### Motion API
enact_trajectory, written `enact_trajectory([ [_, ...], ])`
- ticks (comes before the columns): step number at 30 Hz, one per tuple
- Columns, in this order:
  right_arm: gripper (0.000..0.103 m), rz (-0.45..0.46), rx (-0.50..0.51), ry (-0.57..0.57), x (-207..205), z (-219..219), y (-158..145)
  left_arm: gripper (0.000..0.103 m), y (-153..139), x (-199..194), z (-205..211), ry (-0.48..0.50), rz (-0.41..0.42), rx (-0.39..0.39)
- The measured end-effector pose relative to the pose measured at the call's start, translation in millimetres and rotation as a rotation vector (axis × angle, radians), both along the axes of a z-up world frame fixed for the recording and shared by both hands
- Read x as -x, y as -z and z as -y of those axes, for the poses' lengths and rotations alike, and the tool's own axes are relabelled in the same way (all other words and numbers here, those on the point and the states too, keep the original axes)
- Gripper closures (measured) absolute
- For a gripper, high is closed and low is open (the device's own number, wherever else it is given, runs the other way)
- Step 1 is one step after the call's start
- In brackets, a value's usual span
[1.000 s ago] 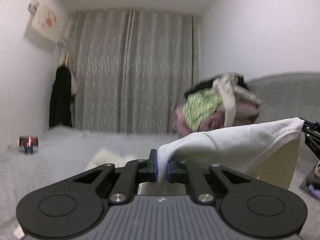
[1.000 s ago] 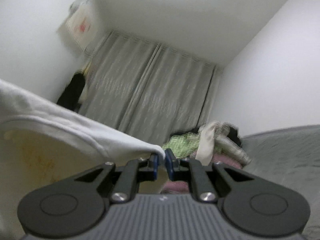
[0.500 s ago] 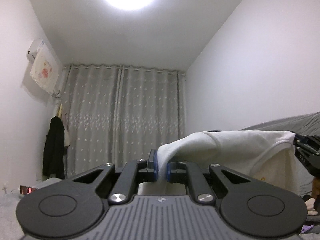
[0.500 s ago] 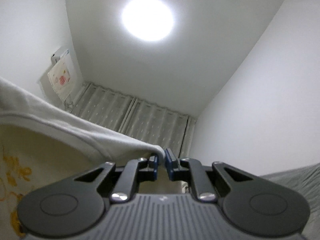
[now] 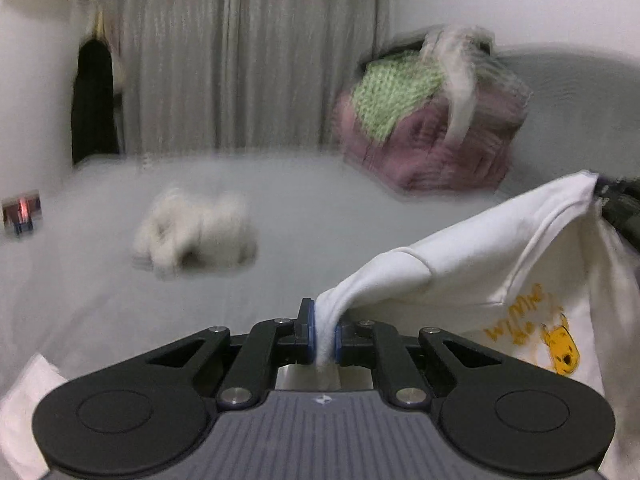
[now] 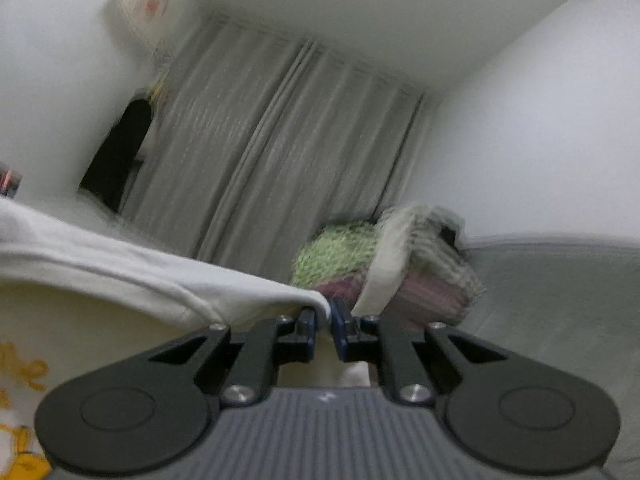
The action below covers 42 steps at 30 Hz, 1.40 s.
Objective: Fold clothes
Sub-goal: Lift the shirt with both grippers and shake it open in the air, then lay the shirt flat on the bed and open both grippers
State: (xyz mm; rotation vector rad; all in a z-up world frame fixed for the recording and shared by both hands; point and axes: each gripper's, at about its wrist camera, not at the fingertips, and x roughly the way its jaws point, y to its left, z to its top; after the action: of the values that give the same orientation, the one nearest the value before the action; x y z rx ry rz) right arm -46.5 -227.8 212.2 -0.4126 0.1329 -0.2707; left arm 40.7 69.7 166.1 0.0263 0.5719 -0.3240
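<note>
left tool: clenched on white T-shirt edge
right tool: clenched on T-shirt's other edge
clothes pile: 1 o'clock, on bed

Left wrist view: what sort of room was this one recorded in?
Most likely a bedroom at home. Floor-length grey curtains close the far wall, a pale bed fills the foreground, and a pile of unfolded clothes sits on it. A dark coat hangs at the left wall.

A pale grey bed spreads wide. A crumpled white garment lies toward eleven o'clock, and a heaped clothes pile sits at one o'clock.
</note>
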Motion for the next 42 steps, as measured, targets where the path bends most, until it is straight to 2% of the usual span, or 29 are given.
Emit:
enact_trajectory([
  [2,0.093,-0.137,0.005,0.017,-53,-3,38,0.086,40,-41,3,-0.055,-0.138,0.016],
  [3,0.092,-0.206,0.010,0.031,-79,-4,57,0.086,57,-57,2,-0.097,-0.194,0.020],
  [5,0.090,-0.333,0.022,0.058,-127,-8,97,0.085,66,-66,0,-0.162,-0.187,-0.009],
  [7,0.088,-0.406,0.031,0.083,-151,-10,137,0.082,69,-67,-3,-0.189,-0.163,-0.018],
  [9,0.082,-0.410,0.023,0.091,-157,-9,158,0.080,65,-60,-10,-0.178,-0.131,0.000],
  [11,0.082,-0.417,0.003,0.101,-159,-8,178,0.077,56,-46,-7,-0.173,-0.097,-0.030],
  [14,0.082,-0.441,-0.099,0.118,-139,8,173,0.077,57,-35,9,-0.078,-0.112,-0.049],
  [15,0.082,-0.442,-0.124,0.119,-130,12,162,0.075,61,-29,16,-0.038,-0.139,-0.043],
  [19,0.076,-0.451,-0.222,0.114,-100,27,131,0.041,79,-16,37,0.008,-0.301,-0.032],
  [21,0.069,-0.481,-0.276,0.101,-85,36,120,0.040,84,-9,40,0.004,-0.351,0.015],
  [23,0.057,-0.528,-0.313,0.085,-72,45,113,0.039,89,-1,45,0.012,-0.390,0.059],
  [25,0.056,-0.584,-0.328,0.063,-55,51,111,0.038,93,9,53,0.027,-0.403,0.084],
  [27,0.054,-0.624,-0.331,0.049,-37,55,112,0.037,97,12,61,0.016,-0.395,0.076],
  [30,0.049,-0.651,-0.337,0.051,-12,61,116,0.050,100,26,79,-0.002,-0.387,0.066],
  [36,0.049,-0.664,-0.360,0.044,18,62,115,0.051,111,38,103,-0.014,-0.423,0.099],
  [37,0.047,-0.661,-0.361,0.035,21,60,115,0.059,115,37,106,-0.020,-0.424,0.096],
  [38,0.047,-0.658,-0.362,0.026,25,58,116,0.088,119,37,108,-0.017,-0.421,0.093],
  [39,0.047,-0.658,-0.366,0.017,28,56,117,0.096,122,37,110,-0.014,-0.417,0.090],
  [40,0.047,-0.664,-0.375,0.008,30,55,119,0.100,122,38,110,-0.017,-0.404,0.088],
  [42,0.052,-0.682,-0.378,-0.011,32,55,124,0.102,114,38,104,-0.027,-0.365,0.085],
])
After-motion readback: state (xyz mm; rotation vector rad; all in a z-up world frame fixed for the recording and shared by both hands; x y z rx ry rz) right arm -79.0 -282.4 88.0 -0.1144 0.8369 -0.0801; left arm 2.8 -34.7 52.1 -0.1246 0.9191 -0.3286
